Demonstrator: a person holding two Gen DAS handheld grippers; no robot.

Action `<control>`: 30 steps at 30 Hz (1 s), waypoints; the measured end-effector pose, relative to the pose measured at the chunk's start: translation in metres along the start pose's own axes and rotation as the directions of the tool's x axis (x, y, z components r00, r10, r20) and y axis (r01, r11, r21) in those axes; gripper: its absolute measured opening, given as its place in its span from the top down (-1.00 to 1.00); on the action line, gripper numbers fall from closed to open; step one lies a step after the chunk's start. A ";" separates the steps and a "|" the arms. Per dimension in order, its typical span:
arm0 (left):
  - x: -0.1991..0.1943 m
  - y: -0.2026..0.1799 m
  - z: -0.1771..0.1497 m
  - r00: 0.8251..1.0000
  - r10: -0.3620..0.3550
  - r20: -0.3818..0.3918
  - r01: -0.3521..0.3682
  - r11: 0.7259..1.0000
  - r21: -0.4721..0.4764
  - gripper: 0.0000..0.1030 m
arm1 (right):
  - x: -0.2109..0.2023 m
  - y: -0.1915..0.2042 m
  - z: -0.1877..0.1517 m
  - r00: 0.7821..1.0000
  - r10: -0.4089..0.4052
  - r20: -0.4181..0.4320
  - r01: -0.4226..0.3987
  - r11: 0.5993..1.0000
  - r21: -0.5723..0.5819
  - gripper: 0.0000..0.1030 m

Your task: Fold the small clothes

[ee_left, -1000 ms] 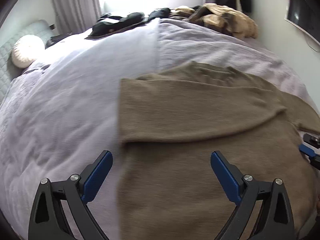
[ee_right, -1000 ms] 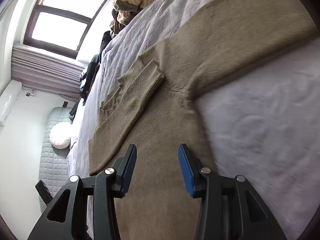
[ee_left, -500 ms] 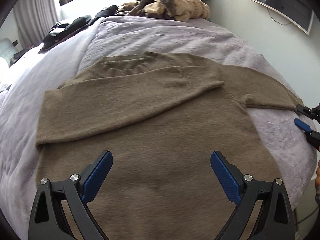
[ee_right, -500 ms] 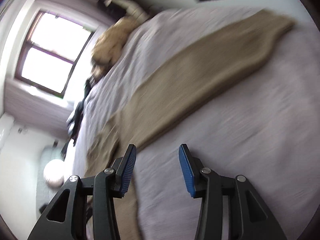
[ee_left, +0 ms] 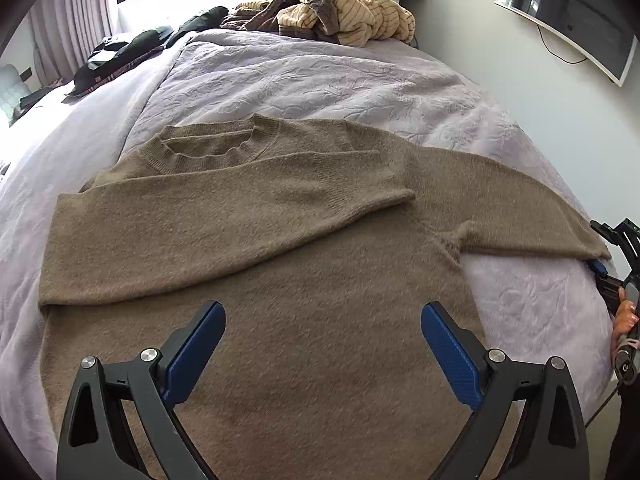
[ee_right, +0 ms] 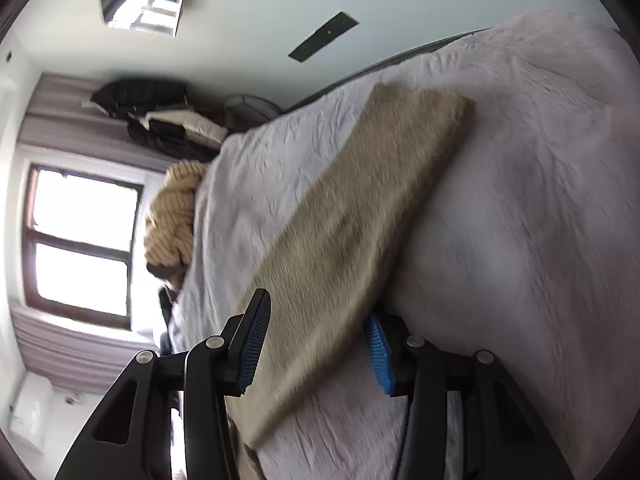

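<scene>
A brown knit sweater [ee_left: 280, 264] lies flat on the lilac bed cover. Its one sleeve [ee_left: 224, 208] is folded across the chest; the other sleeve [ee_left: 520, 208] stretches out to the right. My left gripper [ee_left: 322, 344] is open and empty, hovering over the sweater's lower body. My right gripper [ee_right: 316, 344] is open, with the outstretched sleeve [ee_right: 360, 216] lying between its jaws; one pad [ee_right: 378, 344] sits under the sleeve edge. It shows at the right edge of the left wrist view [ee_left: 608, 252], at the sleeve's cuff end.
A heap of tan striped clothes [ee_left: 344, 12] and dark garments [ee_left: 132, 52] lie at the bed's far end by the window. A wall screen [ee_left: 568, 12] hangs at right. The bed's right edge [ee_left: 592, 320] is close to the sleeve.
My left gripper swung right, from the sweater's left edge to over its middle. My right gripper moved out along the right sleeve and now straddles it.
</scene>
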State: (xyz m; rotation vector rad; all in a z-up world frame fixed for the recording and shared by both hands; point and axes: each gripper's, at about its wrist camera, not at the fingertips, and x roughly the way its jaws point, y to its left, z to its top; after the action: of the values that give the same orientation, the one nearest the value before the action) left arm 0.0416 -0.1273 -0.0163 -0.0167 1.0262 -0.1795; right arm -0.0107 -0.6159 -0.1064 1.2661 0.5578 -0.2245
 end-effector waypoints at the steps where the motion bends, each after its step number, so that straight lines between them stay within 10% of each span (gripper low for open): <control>1: 0.001 -0.001 0.001 1.000 0.000 -0.001 0.000 1.000 -0.003 -0.92 | 0.001 0.000 0.002 1.000 0.009 0.003 -0.009 1.000 0.005 0.02; 3: 0.002 0.000 0.004 1.000 -0.002 -0.002 0.002 1.000 -0.009 -0.92 | 0.003 0.002 0.002 1.000 0.029 0.003 -0.029 1.000 0.011 0.05; 6: 0.003 0.006 0.008 1.000 0.000 0.004 0.000 1.000 -0.018 -0.92 | 0.006 0.011 -0.004 0.998 0.061 -0.013 -0.061 0.998 -0.013 0.89; 16: -0.001 0.068 0.010 0.997 0.070 0.029 -0.067 0.993 -0.093 -0.92 | 0.030 0.127 -0.058 0.966 0.205 -0.159 -0.243 0.928 -0.281 0.88; 25: -0.006 0.143 0.002 0.993 0.108 0.038 -0.097 0.969 -0.229 -0.92 | 0.118 0.264 -0.241 0.846 0.160 -0.509 -0.455 0.713 -0.534 0.87; 30: -0.011 0.188 -0.006 0.989 0.144 0.042 -0.125 0.946 -0.300 -0.92 | 0.180 0.271 -0.349 0.768 -0.007 -0.641 -0.466 0.680 -0.566 0.85</control>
State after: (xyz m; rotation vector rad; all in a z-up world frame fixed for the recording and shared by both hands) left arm 0.0574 0.0601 -0.0283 -0.2241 0.9792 0.1014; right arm 0.1708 -0.1800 -0.0377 0.5986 0.9015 0.6244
